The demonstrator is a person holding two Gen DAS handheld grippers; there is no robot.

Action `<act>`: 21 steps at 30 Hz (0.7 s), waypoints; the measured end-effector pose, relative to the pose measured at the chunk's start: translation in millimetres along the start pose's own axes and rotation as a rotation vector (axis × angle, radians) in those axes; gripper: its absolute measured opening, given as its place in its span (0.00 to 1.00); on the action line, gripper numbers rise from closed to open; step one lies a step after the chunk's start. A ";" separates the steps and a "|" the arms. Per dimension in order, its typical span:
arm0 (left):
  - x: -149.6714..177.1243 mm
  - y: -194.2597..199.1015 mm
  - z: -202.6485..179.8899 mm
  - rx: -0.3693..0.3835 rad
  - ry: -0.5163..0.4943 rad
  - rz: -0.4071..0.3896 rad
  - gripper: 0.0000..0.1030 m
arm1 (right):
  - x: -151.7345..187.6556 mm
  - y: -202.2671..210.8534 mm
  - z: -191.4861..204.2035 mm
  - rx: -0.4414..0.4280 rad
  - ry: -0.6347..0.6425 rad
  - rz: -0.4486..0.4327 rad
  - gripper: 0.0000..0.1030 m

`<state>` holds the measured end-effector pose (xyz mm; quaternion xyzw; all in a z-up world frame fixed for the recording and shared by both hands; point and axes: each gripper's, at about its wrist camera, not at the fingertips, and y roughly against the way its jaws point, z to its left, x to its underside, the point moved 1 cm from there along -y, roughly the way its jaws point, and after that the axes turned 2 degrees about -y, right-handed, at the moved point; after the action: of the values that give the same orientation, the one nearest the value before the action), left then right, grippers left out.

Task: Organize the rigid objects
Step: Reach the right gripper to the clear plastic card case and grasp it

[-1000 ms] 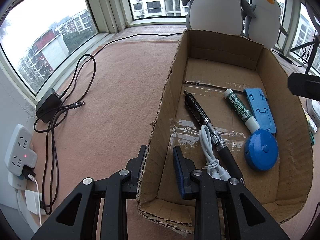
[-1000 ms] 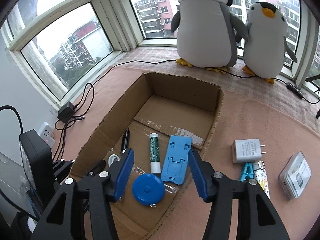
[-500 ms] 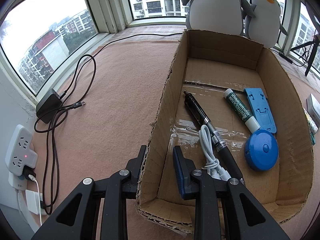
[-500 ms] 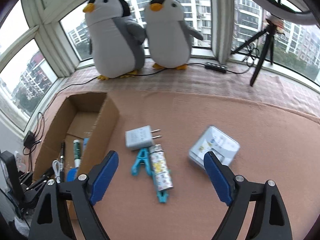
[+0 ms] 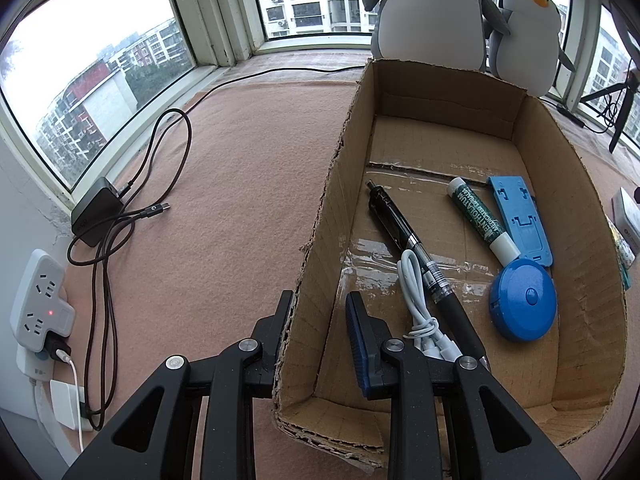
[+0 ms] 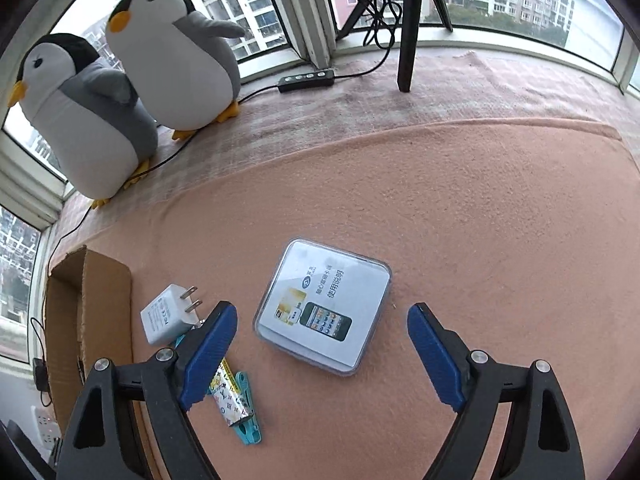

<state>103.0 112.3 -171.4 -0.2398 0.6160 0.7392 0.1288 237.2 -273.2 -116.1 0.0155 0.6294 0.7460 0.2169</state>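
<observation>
On left wrist view: left gripper [image 5: 318,312] pinching left wall of brown cardboard box [image 5: 316,236]; black pen [image 5: 416,252], blue round tape measure [image 5: 522,304] inside; right wrist view: right gripper [image 6: 320,356] jaws spread over clear flat plastic case [image 6: 324,312] on pink felt, not touching

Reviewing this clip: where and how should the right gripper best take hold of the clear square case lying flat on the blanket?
Probably from above, across two opposite straight edges of the clear case. It lies flat and thin, sitting between the fingers of the open right gripper, so a side approach offers nothing to pinch.
</observation>
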 end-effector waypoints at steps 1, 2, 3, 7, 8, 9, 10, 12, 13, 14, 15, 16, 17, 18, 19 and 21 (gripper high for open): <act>-0.1 0.1 -0.3 0.000 0.000 0.000 0.26 | -0.2 -3.2 0.4 0.004 -0.005 0.009 0.82; 0.0 -0.1 0.1 0.000 0.001 0.000 0.26 | -0.6 -6.0 -0.3 0.009 -0.011 0.017 0.82; 0.0 0.0 0.2 0.000 0.002 0.000 0.26 | -1.1 -9.6 -0.9 0.009 -0.019 0.027 0.82; 0.0 -0.1 0.4 0.001 0.001 0.000 0.26 | -2.2 -21.9 -1.4 0.021 -0.020 0.051 0.82; 0.0 -0.1 0.3 0.001 0.001 0.000 0.26 | -2.3 -23.2 -1.7 0.018 -0.018 0.050 0.82; 0.0 -0.1 0.3 0.001 0.001 0.000 0.26 | -2.6 -23.5 -2.2 0.019 -0.019 0.047 0.82; 0.0 0.0 0.2 0.000 0.001 0.000 0.26 | -4.0 -24.8 -2.2 0.010 -0.014 0.047 0.82; 0.1 -0.1 0.4 0.000 0.001 0.000 0.26 | -5.8 -27.6 -1.0 0.020 0.000 0.049 0.82; 0.2 0.1 0.3 0.000 0.001 0.000 0.26 | -6.8 -29.8 -0.1 0.025 0.007 0.053 0.82; 0.2 0.1 0.3 0.000 0.001 0.000 0.26 | -7.0 -31.2 0.2 0.028 0.012 0.055 0.82; 0.1 0.0 0.2 0.000 0.000 0.000 0.26 | -7.2 -32.4 1.0 0.032 0.018 0.056 0.82; 0.0 0.0 0.2 0.000 0.000 0.000 0.26 | -7.4 -34.4 2.0 0.036 0.027 0.061 0.82; 0.0 -0.1 0.4 0.001 0.001 0.000 0.26 | -7.4 -36.3 2.8 0.039 0.033 0.065 0.82; 0.0 -0.1 0.4 0.000 0.001 0.000 0.26 | -7.3 -37.6 3.8 0.043 0.040 0.067 0.82; 0.0 -0.1 0.4 0.000 0.001 0.000 0.26 | -7.1 -38.7 5.2 0.050 0.053 0.065 0.82; 0.0 0.0 0.3 0.001 0.001 0.000 0.26 | -7.2 -40.6 8.1 0.060 0.080 0.060 0.81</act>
<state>103.0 112.6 -171.3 -0.2401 0.6162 0.7389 0.1287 258.4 -263.5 -151.0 0.0113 0.6589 0.7330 0.1687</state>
